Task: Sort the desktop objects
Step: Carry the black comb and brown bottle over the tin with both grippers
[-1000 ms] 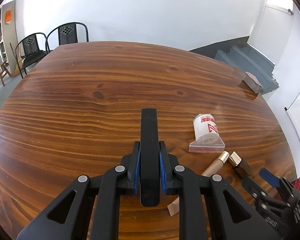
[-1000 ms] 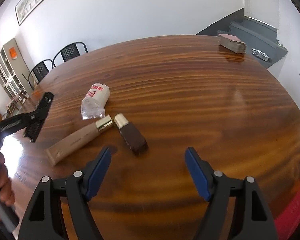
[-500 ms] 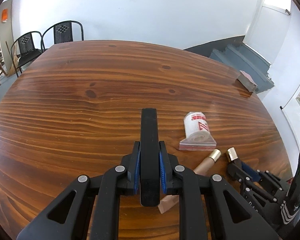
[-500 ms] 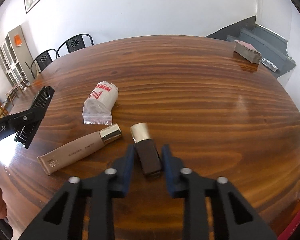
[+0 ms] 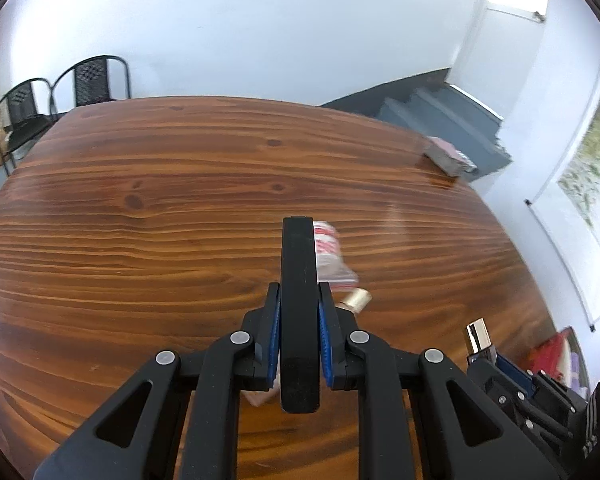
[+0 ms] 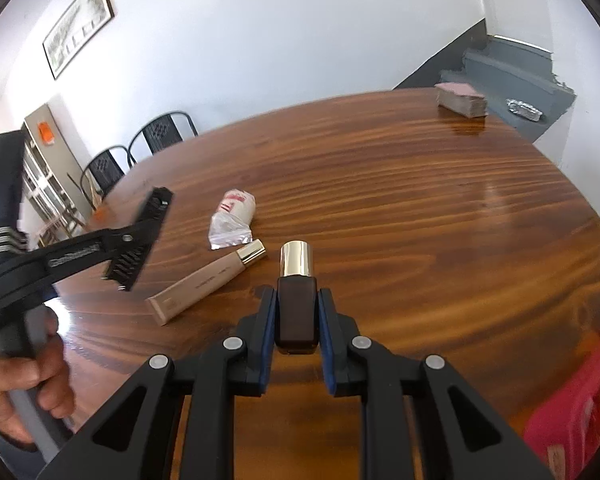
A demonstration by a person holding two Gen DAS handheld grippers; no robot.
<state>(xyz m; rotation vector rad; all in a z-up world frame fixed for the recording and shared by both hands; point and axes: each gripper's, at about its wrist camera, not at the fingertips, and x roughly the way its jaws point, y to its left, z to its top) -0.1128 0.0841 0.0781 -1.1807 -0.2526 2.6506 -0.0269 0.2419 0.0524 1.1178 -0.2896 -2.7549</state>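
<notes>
The right tool (image 6: 297, 322) is clamped on a small dark brown bottle (image 6: 296, 312) with a gold cap, which is held out along the fingers with the cap pointing forward. The bottle appears to be lifted clear of the wooden bench (image 6: 420, 208), though the gap beneath it cannot be judged with certainty. The left tool (image 5: 299, 334) is closed on a black comb (image 5: 298, 300), seen edge-on in the left wrist view and with its teeth showing in the right wrist view.

Two things are left lying on the bench: a beige tube (image 6: 208, 282) with a gold cap, just beside the held bottle, and a small plastic bag with red print (image 6: 233, 218) next to the tube's cap. A pink-topped block (image 6: 460, 98) is set well apart at the far edge.

The step in hand is judged to be the carrying away of both picked items. A destination is called for next; a red container (image 6: 572, 412) is glimpsed at the lower right, but whether it is the sorting place cannot be told.
</notes>
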